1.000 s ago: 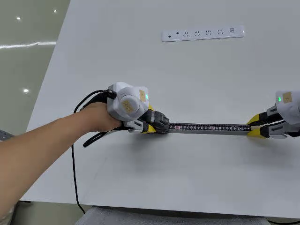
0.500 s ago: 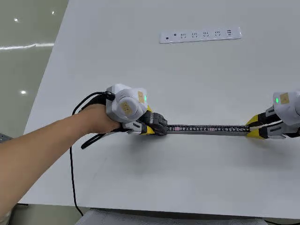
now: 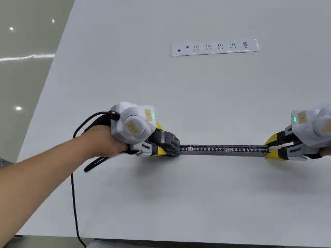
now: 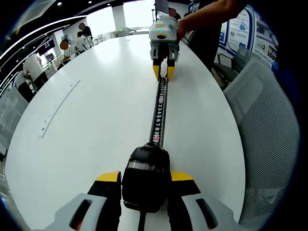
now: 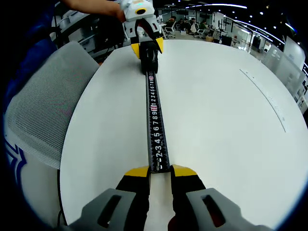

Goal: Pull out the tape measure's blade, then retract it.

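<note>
The case (image 4: 146,168) is clamped in the left gripper (image 3: 159,139); the blade (image 5: 155,120), pinched at its tip by the right gripper (image 5: 160,172), is drawn out. Retraction is judged outstanding.

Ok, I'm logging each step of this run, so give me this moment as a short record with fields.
left claw: shut on the tape measure case
right claw: shut on the free end of the blade
blade state: pulled out, stretched straight between the two claws, numbers facing up
surface: white table
other item: power strip, flat at the far side, apart from the work
task stage: blade out, not yet retracted
</note>
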A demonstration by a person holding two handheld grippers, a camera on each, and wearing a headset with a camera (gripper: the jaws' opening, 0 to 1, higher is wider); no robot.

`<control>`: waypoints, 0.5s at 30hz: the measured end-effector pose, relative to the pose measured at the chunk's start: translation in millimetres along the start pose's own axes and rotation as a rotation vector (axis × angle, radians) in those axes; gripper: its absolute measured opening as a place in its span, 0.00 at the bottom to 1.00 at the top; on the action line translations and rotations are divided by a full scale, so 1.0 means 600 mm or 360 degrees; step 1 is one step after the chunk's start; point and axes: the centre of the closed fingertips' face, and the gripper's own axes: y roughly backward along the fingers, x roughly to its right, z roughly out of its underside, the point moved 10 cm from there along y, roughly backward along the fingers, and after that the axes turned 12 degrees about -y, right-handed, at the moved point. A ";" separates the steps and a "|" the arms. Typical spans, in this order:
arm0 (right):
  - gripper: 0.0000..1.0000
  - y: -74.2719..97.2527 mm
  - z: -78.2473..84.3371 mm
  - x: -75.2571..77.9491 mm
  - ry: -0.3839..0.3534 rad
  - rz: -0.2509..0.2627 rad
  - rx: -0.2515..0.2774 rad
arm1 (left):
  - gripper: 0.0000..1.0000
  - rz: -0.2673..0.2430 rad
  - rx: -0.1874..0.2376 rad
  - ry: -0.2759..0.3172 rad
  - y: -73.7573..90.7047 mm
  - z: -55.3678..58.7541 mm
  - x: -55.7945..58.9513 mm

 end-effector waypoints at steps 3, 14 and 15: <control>0.14 -0.001 -0.002 -0.001 -0.0030 0.0000 0.0000 | 0.35 -0.0038 0.0017 0.0068 0.002 0.004 0.002; 0.20 -0.002 -0.006 -0.013 -0.0130 0.0032 0.0001 | 0.47 -0.0207 0.0093 0.0393 0.032 0.017 0.013; 0.21 -0.002 -0.006 -0.016 -0.0137 0.0041 0.0001 | 0.47 -0.0223 0.0087 0.0408 0.034 0.019 0.016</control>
